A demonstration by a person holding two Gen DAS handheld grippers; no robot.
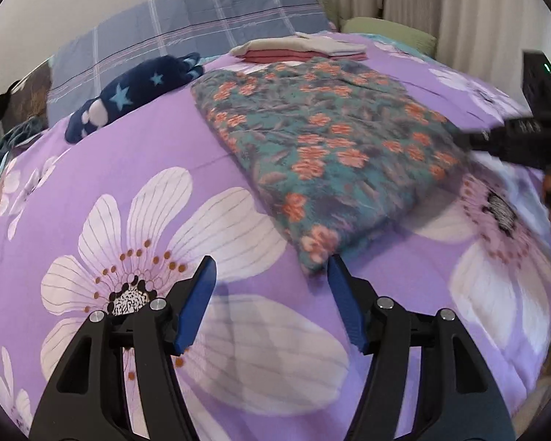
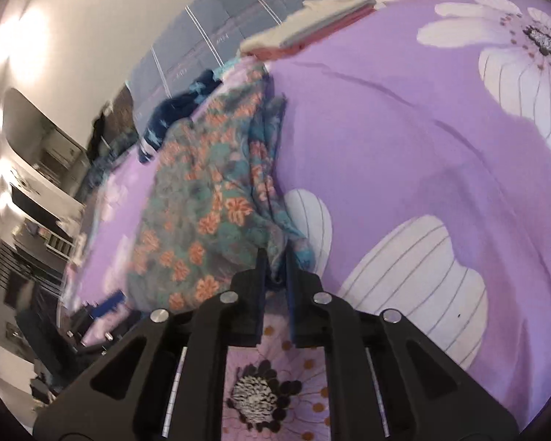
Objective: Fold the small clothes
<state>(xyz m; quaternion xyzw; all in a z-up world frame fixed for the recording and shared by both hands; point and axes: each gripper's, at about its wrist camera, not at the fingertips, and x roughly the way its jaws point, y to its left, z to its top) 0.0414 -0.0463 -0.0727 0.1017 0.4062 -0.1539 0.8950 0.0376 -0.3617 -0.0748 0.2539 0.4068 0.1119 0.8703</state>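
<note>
The purple flowered bed (image 1: 165,154) carries a floral garment (image 1: 323,139), a folded stack (image 1: 301,49) and a starry navy item (image 1: 128,92).

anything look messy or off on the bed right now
One thing: the floral garment is folded flat on the side nearer the left gripper, but its other edge is bunched and wrinkled where the right gripper pinches it. The folded stack behind looks tidy.
</note>
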